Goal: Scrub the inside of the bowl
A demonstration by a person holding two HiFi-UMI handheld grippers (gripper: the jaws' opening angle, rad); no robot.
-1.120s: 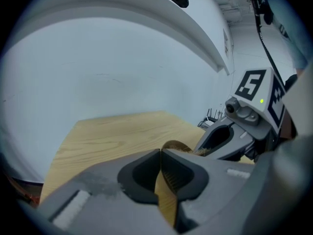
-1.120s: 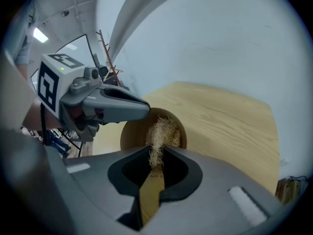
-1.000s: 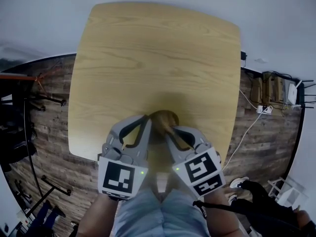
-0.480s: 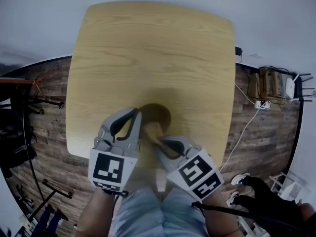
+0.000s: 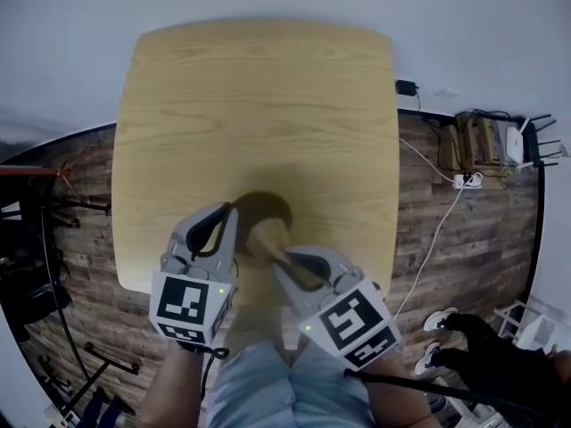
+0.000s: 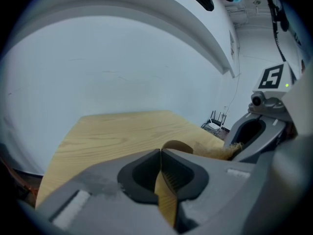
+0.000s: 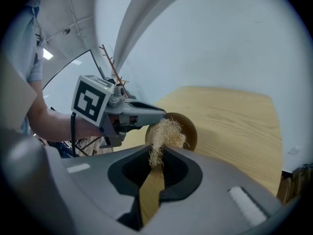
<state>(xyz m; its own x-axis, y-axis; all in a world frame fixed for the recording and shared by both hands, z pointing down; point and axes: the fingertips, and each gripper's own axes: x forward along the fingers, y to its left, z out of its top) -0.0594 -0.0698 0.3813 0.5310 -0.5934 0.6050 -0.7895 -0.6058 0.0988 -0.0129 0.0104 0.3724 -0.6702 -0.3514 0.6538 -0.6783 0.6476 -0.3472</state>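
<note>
The bowl [image 5: 264,205], brown and wooden, sat on the tabletop [image 5: 259,96] just ahead of both hand-held grippers. The left hand-held gripper [image 6: 160,152] was clenched with its tips at the bowl's near rim, apparently pinching it to steady it. The right hand-held gripper [image 7: 157,153] grasped a scrubber [image 7: 165,133] of straw-coloured fibres, which stuck out past its jaws at the bowl's mouth. Scrubbing looked to be in hand. The next move would call for pressing the scrubber down inside and circling the wall while the left hand-held gripper braced the rim.
</note>
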